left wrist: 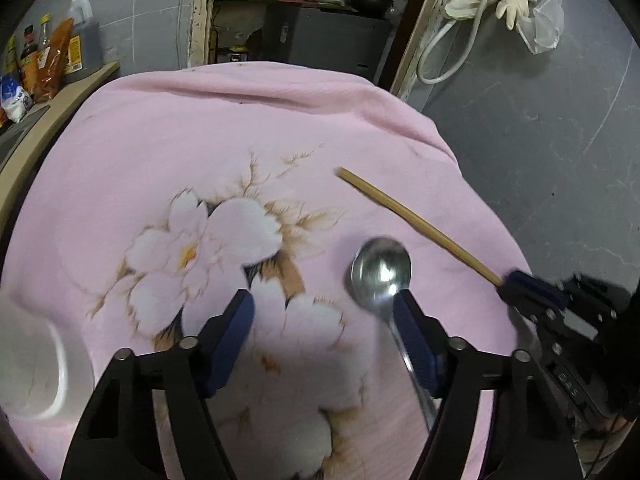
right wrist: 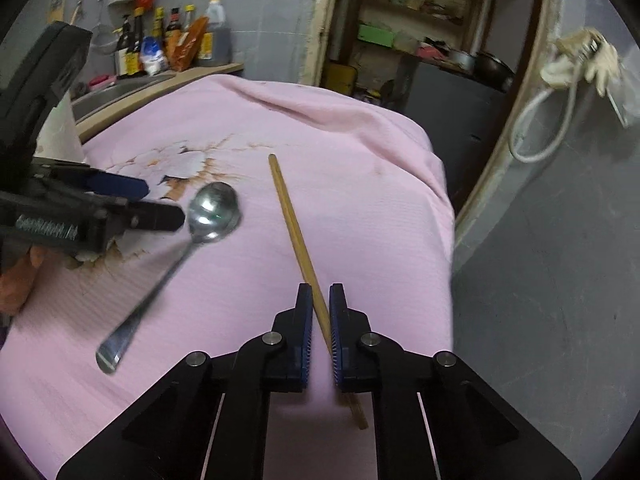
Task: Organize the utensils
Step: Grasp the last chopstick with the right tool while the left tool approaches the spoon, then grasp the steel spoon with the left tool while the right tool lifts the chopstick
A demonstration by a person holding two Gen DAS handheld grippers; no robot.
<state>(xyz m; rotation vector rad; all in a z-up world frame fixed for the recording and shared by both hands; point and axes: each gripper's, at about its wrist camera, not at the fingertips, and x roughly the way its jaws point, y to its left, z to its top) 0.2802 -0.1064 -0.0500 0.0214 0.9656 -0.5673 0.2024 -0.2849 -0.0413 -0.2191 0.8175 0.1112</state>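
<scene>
Your right gripper [right wrist: 321,312] clamps the chopstick [right wrist: 294,236], your left gripper [left wrist: 324,320] gapes around the spoon [left wrist: 380,270] ungripped, so nothing's sorted yet, I'd say.

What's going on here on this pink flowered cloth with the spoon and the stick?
A person is sorting utensils with two hand-held grippers. The right hand-held gripper has closed on the near end of a long wooden chopstick. The left hand-held gripper stands open over a shiny metal spoon, one finger beside its neck, not gripping it. Both utensils lie on the pink flowered cloth.
</scene>
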